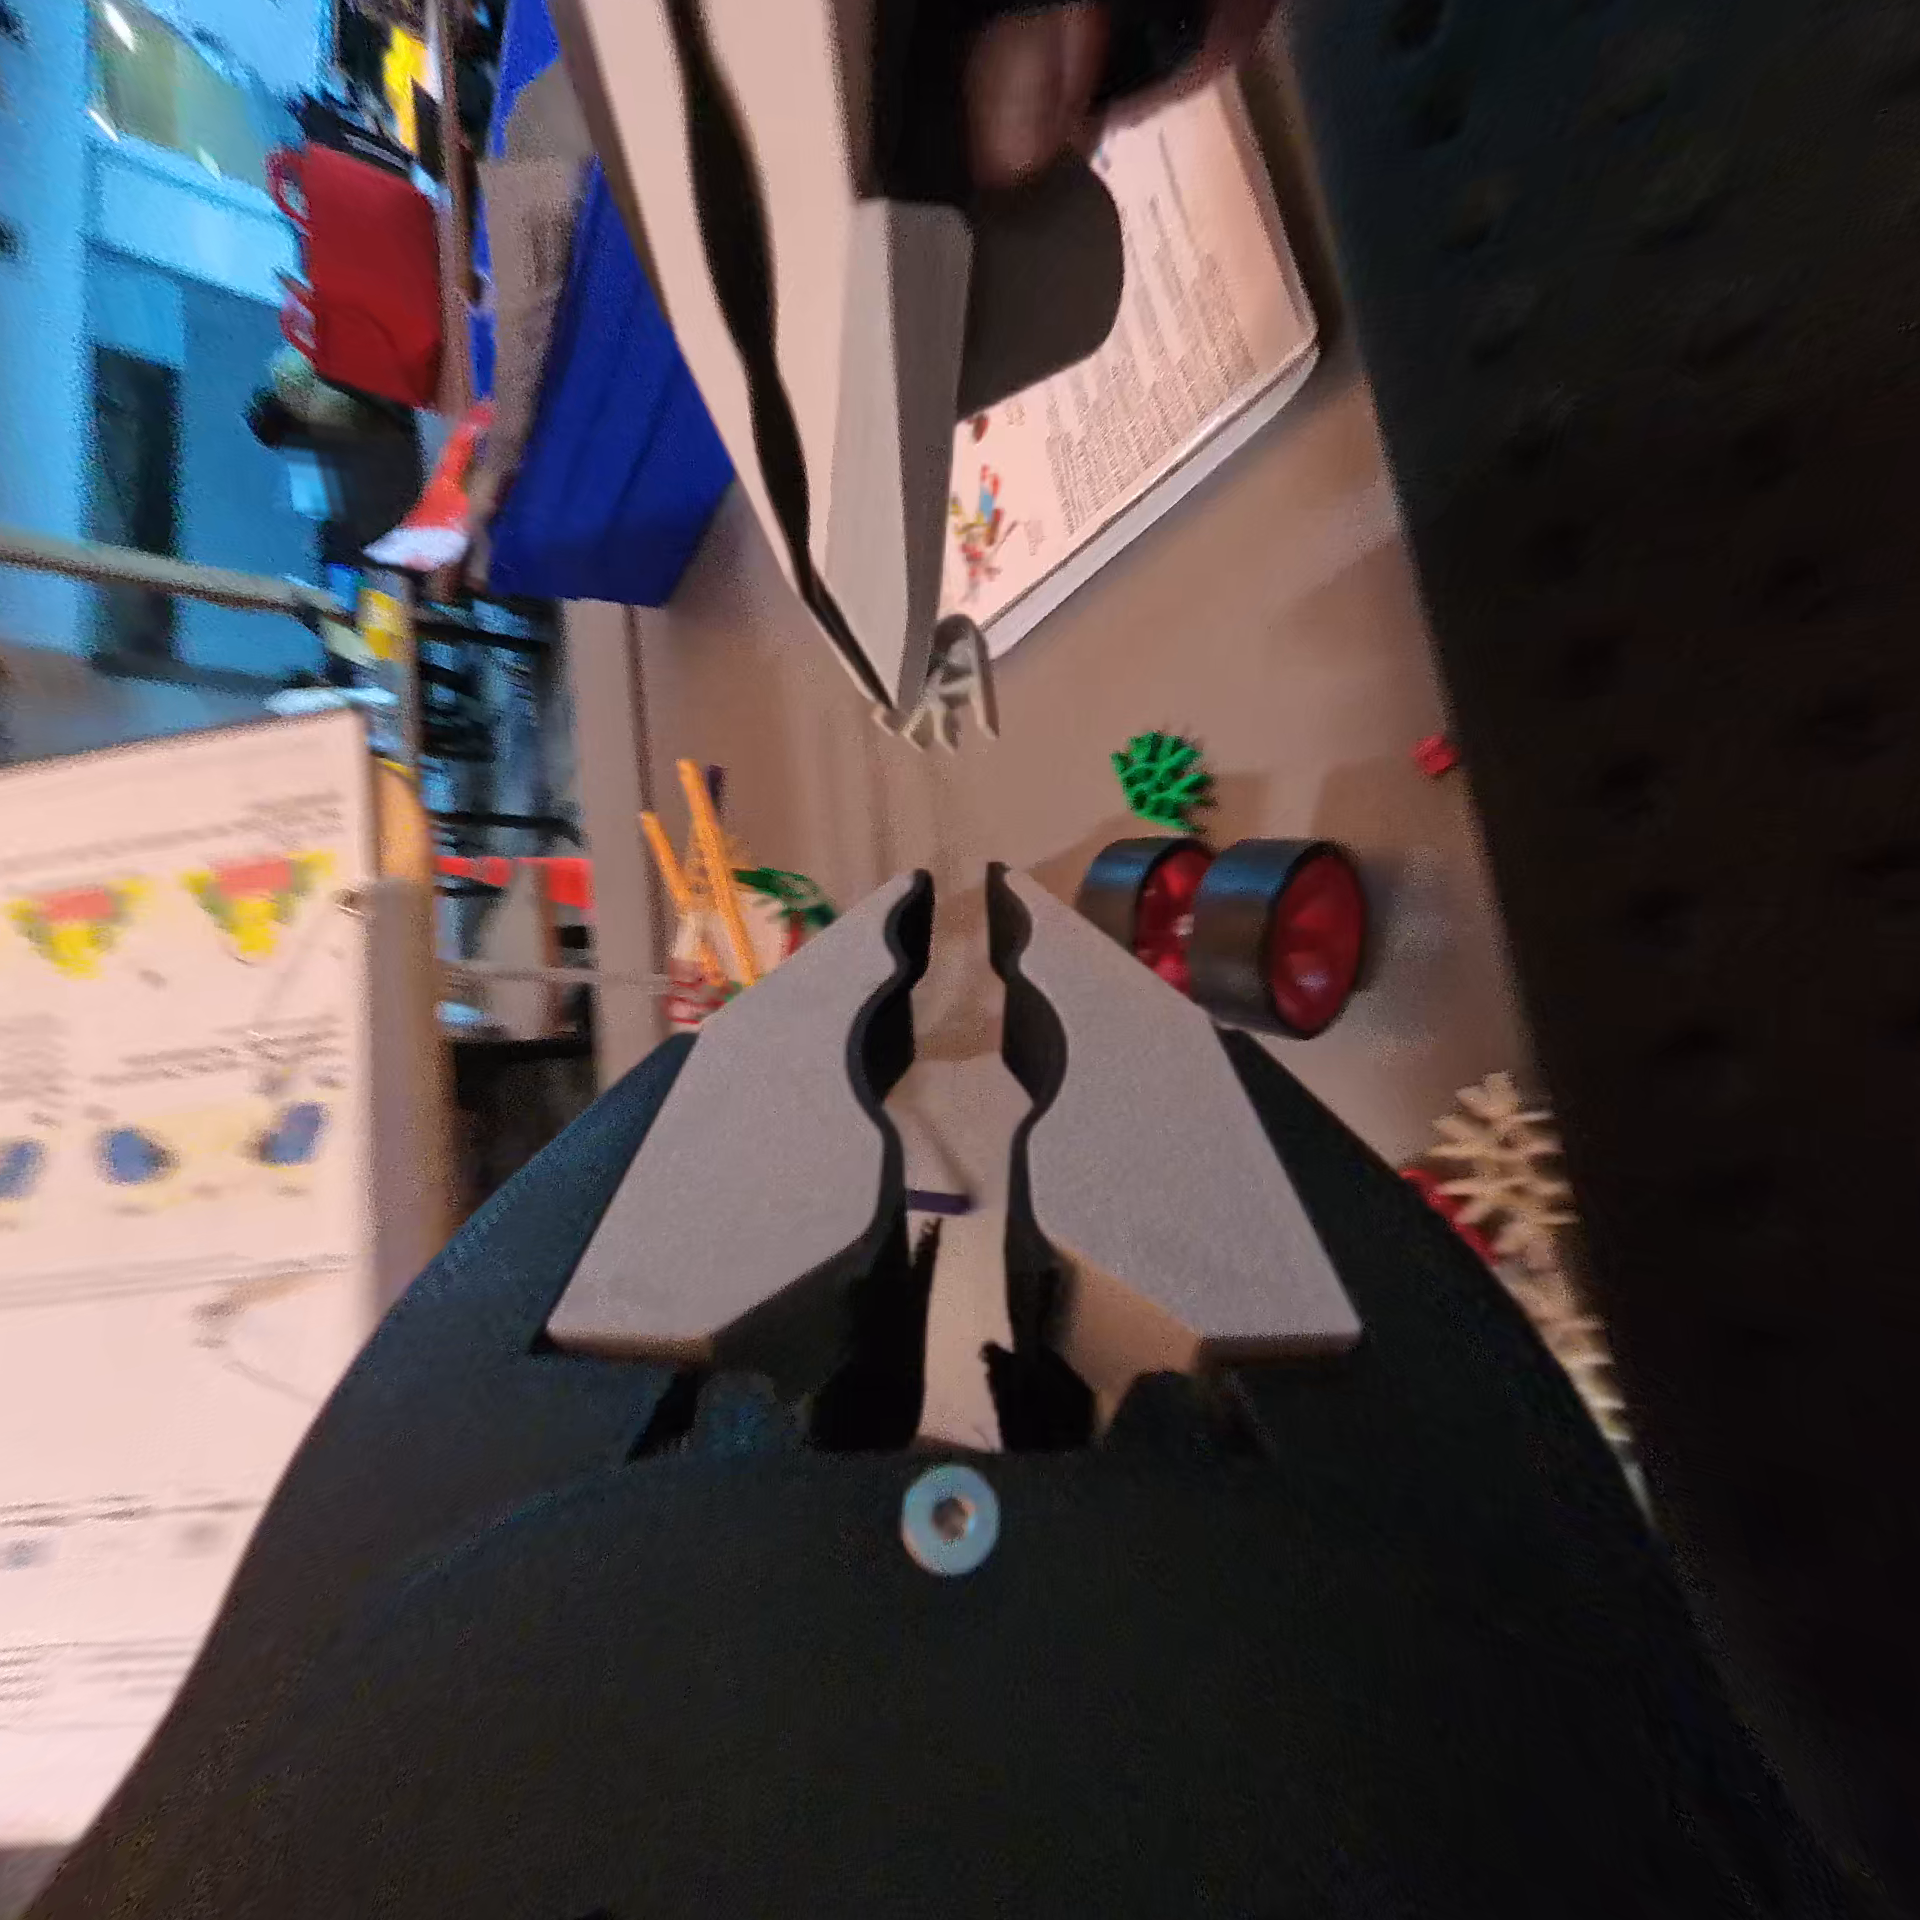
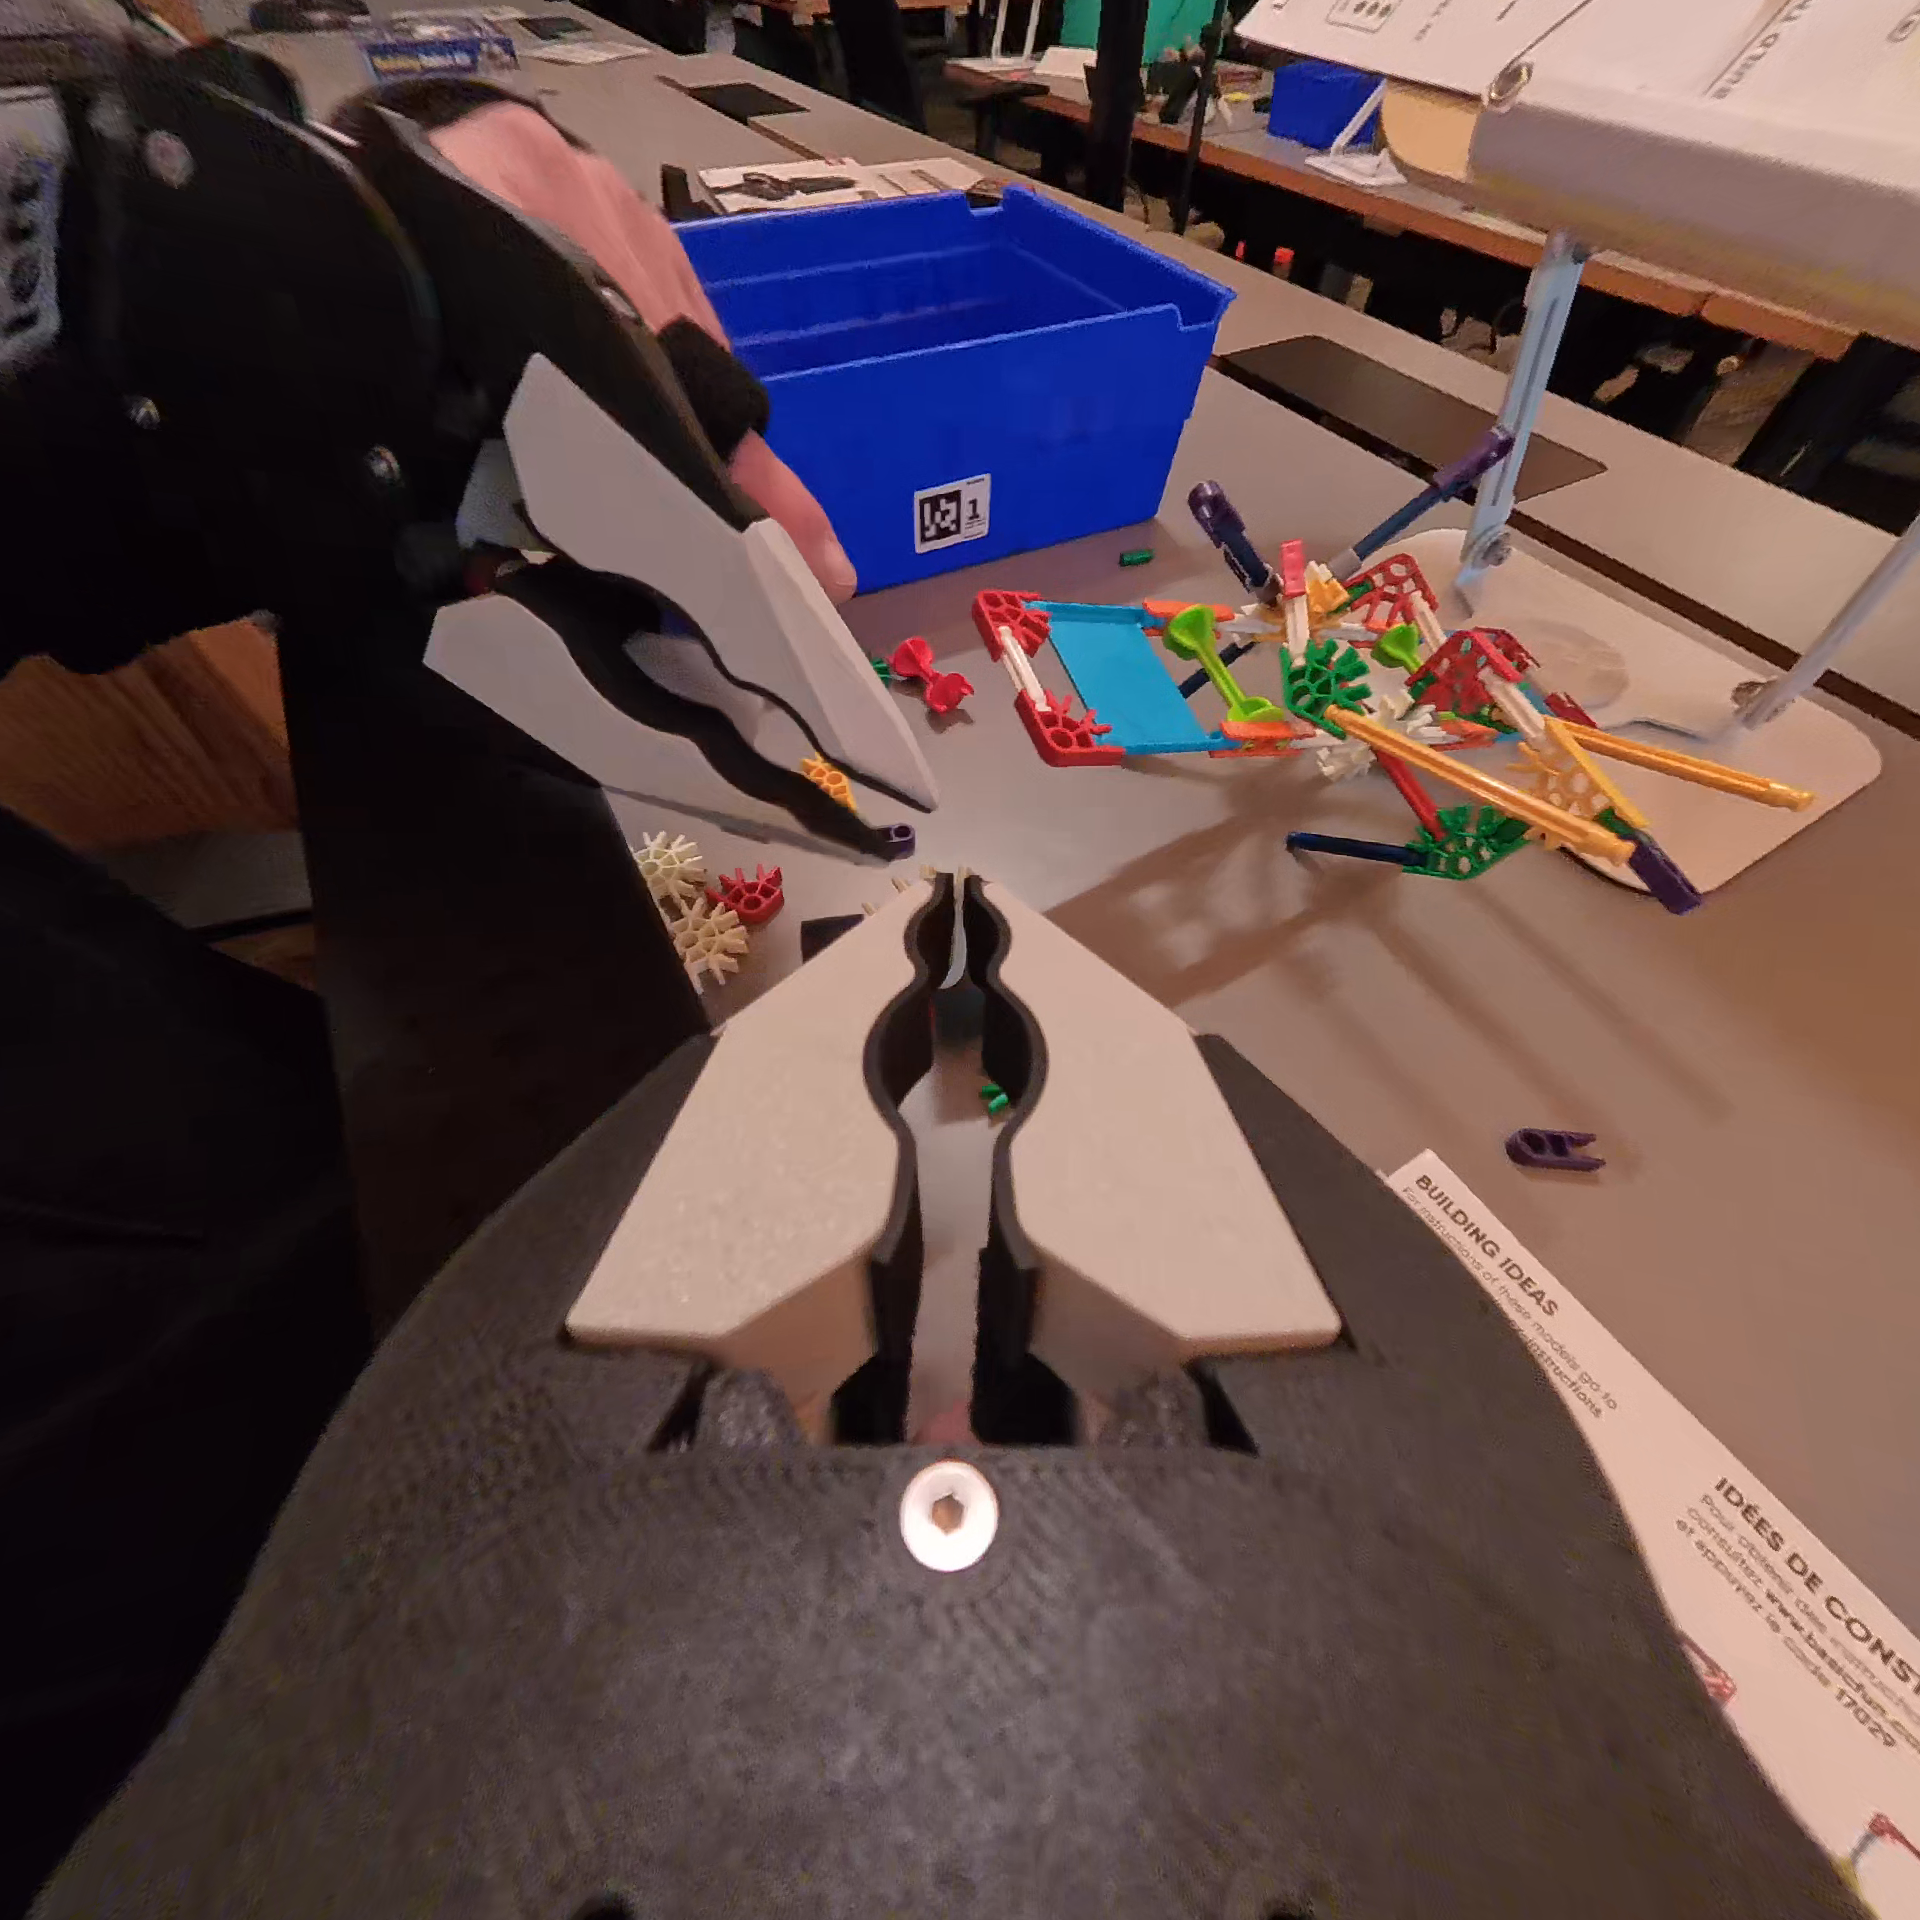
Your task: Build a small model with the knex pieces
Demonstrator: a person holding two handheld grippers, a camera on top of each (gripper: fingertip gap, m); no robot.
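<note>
My right gripper [image 2: 954, 883] is shut on a thin white connector piece [image 2: 954, 956] whose prongs stick out past the tips. It shows in the left wrist view [image 1: 935, 717], coming in from above. My left gripper [image 1: 956, 883] is nearly closed on a small purple piece [image 1: 940, 1200] seen low between its fingers. In the right wrist view the left gripper [image 2: 904, 821] sits just up and left of my right tips, with the purple piece [image 2: 896, 836] at its tip. The two held pieces are close together above the grey table [image 2: 1351, 1039].
A colourful rod-and-connector model [image 2: 1351, 707] lies ahead on the right, by a stand's white base [image 2: 1787, 758]. A blue bin [image 2: 935, 343] stands behind. Loose white and red connectors [image 2: 707, 914], a purple clip [image 2: 1553, 1148], two red wheels [image 1: 1226, 935] and an instruction sheet [image 2: 1662, 1507] lie around. Left and right tips are no more than a few centimetres apart. From either gripper's tips it is about 20 centimetres to the purple clip [image 2: 1553, 1148].
</note>
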